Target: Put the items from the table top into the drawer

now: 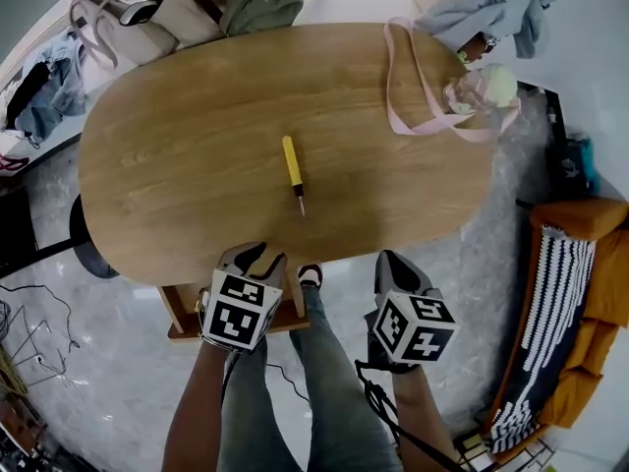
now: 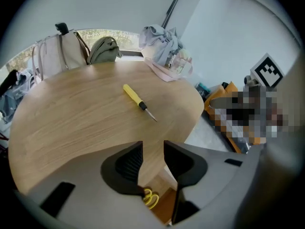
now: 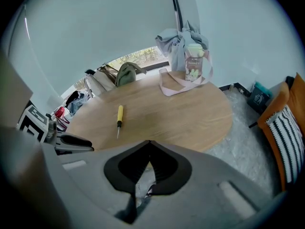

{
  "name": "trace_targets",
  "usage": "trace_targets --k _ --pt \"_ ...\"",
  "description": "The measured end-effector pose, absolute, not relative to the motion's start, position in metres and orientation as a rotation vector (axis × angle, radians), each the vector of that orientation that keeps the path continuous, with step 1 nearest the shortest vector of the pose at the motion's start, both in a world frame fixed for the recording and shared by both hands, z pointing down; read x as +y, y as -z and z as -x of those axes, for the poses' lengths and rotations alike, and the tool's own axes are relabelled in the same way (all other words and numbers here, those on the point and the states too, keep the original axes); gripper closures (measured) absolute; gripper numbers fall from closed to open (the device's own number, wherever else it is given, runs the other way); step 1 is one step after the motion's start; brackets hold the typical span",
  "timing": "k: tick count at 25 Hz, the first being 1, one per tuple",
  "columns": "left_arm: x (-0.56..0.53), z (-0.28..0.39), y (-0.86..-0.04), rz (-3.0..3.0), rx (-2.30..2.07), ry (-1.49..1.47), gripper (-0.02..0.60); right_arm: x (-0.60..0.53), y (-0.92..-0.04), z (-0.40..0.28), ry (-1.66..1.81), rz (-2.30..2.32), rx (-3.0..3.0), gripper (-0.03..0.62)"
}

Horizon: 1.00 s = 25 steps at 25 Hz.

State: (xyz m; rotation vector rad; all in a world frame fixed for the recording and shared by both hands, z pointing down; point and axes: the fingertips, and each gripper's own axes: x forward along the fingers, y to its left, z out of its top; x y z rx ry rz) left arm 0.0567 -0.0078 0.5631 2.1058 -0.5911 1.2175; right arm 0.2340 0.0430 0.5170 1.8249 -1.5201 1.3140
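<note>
Screwdriver (image 1: 293, 171), yellow-handled, is seen lying alone near the middle of the oval wooden counter (image 1: 187, 155), its metal tip turned toward the near edge. It is touched by neither pair of jaws. The left gripper (image 1: 263, 257) is held at the counter's near edge, above an open wooden drawer (image 1: 180, 315). Its jaws are parted, and nothing is caught between them. In the left gripper view the screwdriver (image 2: 138, 102) is found well beyond the jaws and slightly left of the gap, while a yellow looped item (image 2: 151, 198) is glimpsed below in the drawer; what it is cannot be told. The right gripper (image 1: 398, 264) is held off the near edge, over the floor, with its jaws closed together and empty. In the right gripper view the screwdriver (image 3: 119, 117) is seen ahead and to the left, well apart. A clear bottle (image 1: 482, 90) with a pink strap (image 1: 391, 77) is stood at the far right edge.
</note>
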Motion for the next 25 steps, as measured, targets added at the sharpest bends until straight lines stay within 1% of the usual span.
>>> trace_targets --k 11,19,25 --pt "-0.063 -0.092 -0.57 -1.978 -0.849 -1.14 0.443 0.005 -0.521 -0.281 -1.289 -1.793 -1.545 0.588" --pt "-0.091 -0.115 -0.576 -1.879 -0.973 -1.114 0.443 -0.006 -0.527 -0.296 -1.317 -1.798 -1.531 0.588" --pt "-0.108 -0.12 -0.582 -1.845 -1.045 -1.149 0.443 -0.006 -0.53 -0.307 -1.327 -1.811 -1.514 0.589"
